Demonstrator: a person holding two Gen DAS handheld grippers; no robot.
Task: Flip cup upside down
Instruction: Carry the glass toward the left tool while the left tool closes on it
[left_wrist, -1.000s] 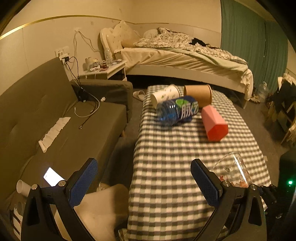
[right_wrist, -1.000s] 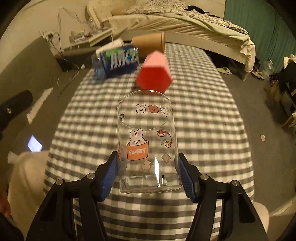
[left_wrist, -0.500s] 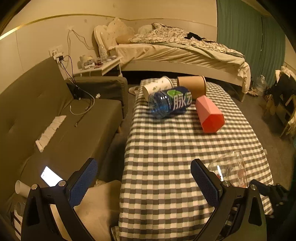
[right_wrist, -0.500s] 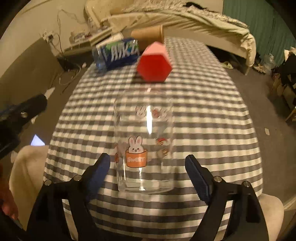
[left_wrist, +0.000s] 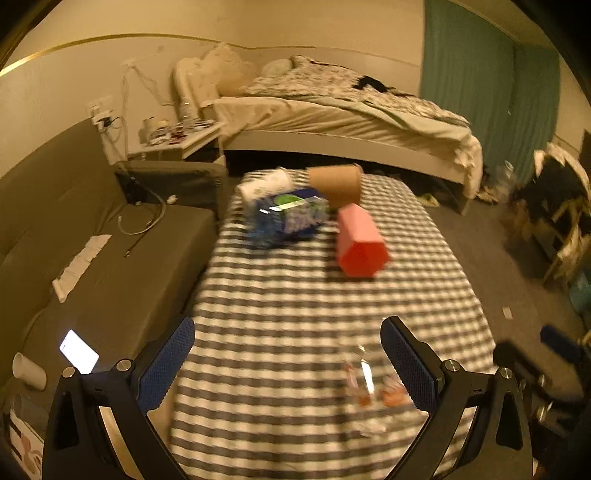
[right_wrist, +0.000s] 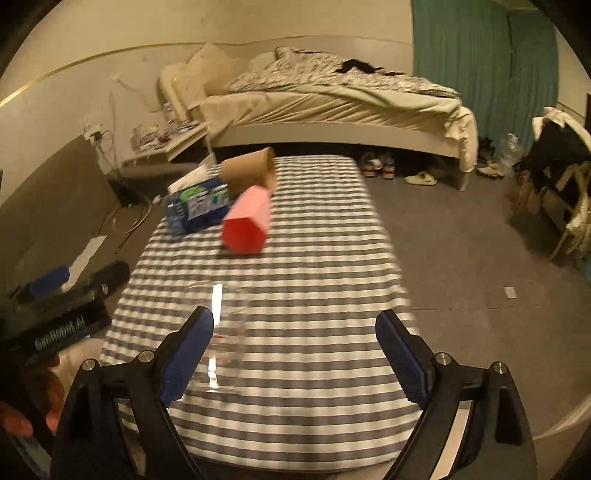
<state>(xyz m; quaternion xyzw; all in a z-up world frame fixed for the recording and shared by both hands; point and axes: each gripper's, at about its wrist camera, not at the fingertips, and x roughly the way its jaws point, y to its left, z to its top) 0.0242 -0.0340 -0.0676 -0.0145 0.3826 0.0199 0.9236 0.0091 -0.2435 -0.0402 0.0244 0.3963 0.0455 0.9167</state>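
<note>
Change from one second earlier. The right gripper (right_wrist: 293, 354), then clamped on the glass cup (right_wrist: 221, 343), now has its jaws spread wide and has drawn back and to the right of the cup. The cup stands free on the checked tablecloth (right_wrist: 314, 295), just beside the gripper's left finger (right_wrist: 188, 354). In the left wrist view the cup (left_wrist: 369, 380) now appears nearer the left gripper (left_wrist: 288, 365).
</note>
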